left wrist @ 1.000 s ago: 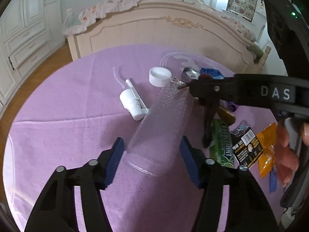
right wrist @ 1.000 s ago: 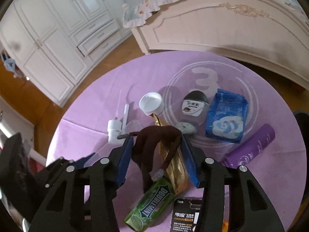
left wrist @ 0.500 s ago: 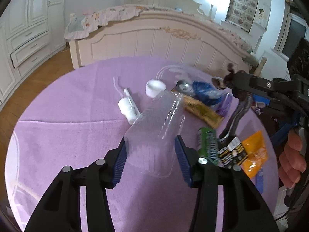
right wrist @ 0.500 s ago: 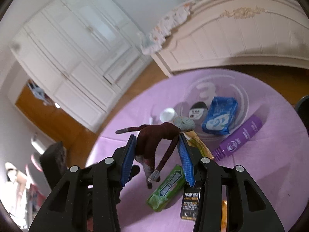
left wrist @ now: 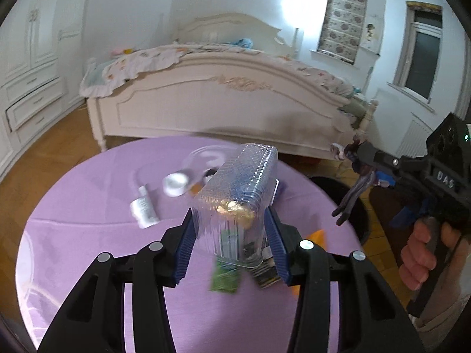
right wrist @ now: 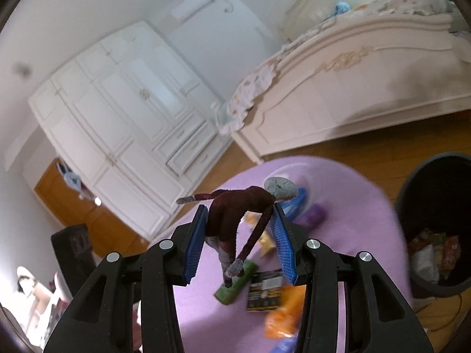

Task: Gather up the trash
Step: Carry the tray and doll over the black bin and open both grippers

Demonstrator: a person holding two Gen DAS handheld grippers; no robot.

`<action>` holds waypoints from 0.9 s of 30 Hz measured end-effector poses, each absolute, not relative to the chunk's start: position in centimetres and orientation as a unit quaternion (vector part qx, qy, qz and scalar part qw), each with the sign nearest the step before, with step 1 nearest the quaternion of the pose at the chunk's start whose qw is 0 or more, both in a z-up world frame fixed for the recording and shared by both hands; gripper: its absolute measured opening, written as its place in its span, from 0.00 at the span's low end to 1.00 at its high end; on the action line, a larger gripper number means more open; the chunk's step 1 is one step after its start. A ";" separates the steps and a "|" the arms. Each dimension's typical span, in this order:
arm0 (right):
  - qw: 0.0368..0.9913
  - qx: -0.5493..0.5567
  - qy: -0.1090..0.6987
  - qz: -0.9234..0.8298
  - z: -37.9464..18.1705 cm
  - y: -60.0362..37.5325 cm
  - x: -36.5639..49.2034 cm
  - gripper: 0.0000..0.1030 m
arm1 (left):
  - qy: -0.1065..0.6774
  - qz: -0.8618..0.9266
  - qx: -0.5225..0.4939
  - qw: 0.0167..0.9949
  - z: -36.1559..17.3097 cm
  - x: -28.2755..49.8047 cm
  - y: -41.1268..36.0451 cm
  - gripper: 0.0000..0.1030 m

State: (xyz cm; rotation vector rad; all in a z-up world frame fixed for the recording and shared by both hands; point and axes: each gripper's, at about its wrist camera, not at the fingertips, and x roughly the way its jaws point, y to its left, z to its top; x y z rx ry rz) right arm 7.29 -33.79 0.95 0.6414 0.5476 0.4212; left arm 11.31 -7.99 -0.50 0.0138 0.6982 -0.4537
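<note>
My left gripper [left wrist: 232,244] is shut on a clear ribbed plastic container [left wrist: 238,194] and holds it above the round purple table [left wrist: 88,229]. My right gripper [right wrist: 240,244] is shut on a small dark-red figurine with a grey head [right wrist: 241,209], lifted above the table; it also shows at the right of the left wrist view [left wrist: 353,176]. A black trash bin [right wrist: 435,223] with wrappers inside stands on the floor right of the table. On the table lie a green gum pack [right wrist: 235,282], a black card package [right wrist: 265,288] and an orange wrapper [right wrist: 279,320].
A white pump bottle [left wrist: 142,209], a white lid [left wrist: 176,183], a purple tube [right wrist: 312,216] and a blue pack [right wrist: 297,203] lie on the table. A cream bed [left wrist: 223,108] stands beyond it. White wardrobes [right wrist: 123,123] line the left wall.
Both grippers have risen well above the table with their loads. The left closed on the clear container and lifted it. The right carried the figurine up and toward the bin side.
</note>
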 end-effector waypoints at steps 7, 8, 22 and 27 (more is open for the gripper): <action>0.902 0.336 0.227 0.145 0.7 -41.2 4.0 0.43 | 0.328 -0.270 0.035 0.905 0.9 10.9 -14.5 0.45; 0.903 0.339 0.224 0.139 0.6 -42.1 3.6 0.43 | 0.326 -0.280 0.040 0.902 1.1 10.9 -15.7 0.45; 0.889 0.396 0.224 0.056 -5.0 -52.0 2.4 0.43 | 0.352 -0.363 0.065 0.860 -1.6 12.6 -28.2 0.45; 0.878 0.415 0.235 0.039 -7.6 -54.0 3.0 0.43 | 0.373 -0.371 0.060 0.848 -3.1 13.9 -30.7 0.45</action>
